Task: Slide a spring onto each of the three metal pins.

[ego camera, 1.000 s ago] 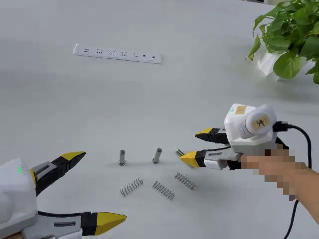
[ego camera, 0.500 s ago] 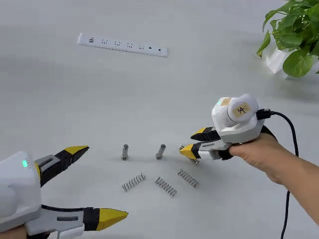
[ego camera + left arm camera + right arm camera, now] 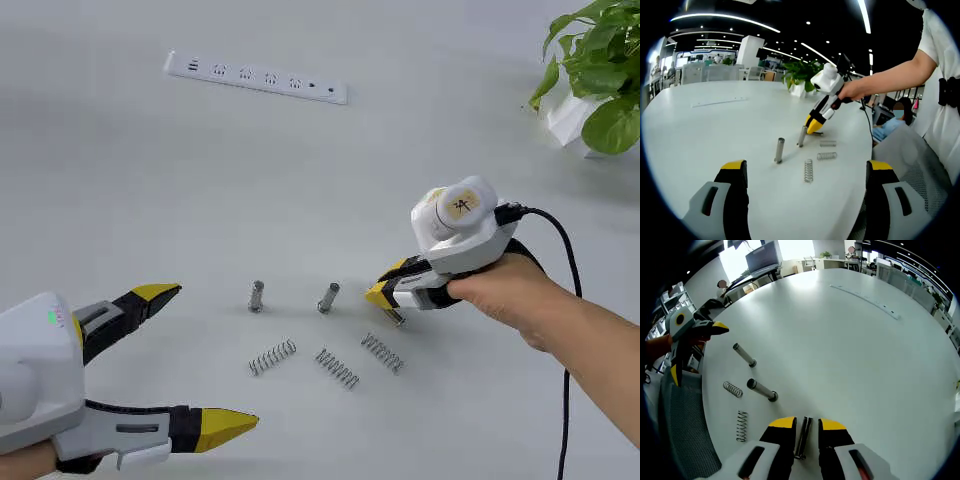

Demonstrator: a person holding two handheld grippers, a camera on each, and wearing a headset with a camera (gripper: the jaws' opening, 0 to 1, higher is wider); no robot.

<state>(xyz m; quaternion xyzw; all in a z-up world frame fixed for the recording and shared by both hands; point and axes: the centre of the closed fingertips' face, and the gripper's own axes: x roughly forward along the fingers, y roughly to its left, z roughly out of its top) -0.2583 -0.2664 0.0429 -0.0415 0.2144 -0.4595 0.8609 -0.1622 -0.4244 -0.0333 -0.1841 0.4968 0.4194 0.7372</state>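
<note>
The right gripper (image 3: 802, 424) has its jaws drawn in to pin width, and they appear clamped on the third pin (image 3: 803, 436). This pin lies between the two yellow tips with its long axis parallel to the jaws. Its plain end points forward, and its wider end appears to sit back toward the gripper body. In the head view the same pin (image 3: 397, 319) projects just below the jaw tips, tilted rather than upright. The other two pins (image 3: 761, 389) (image 3: 744, 355) stand upright ahead and to the left of these jaws, well apart from them. Two of the springs (image 3: 742, 426) (image 3: 732, 388) lie on the table off the left jaw, and no spring is on a pin yet. The left gripper (image 3: 806, 165) is spread wide and holds nothing. The three springs (image 3: 808, 170) (image 3: 826, 156) (image 3: 828, 143) lie straight ahead within the span of its open jaws, the first one nearest. The held pin's free end is probably the end a spring must enter. The left gripper is the free one for that pickup, and the spring's axis must then be lined up with the pin's.
</note>
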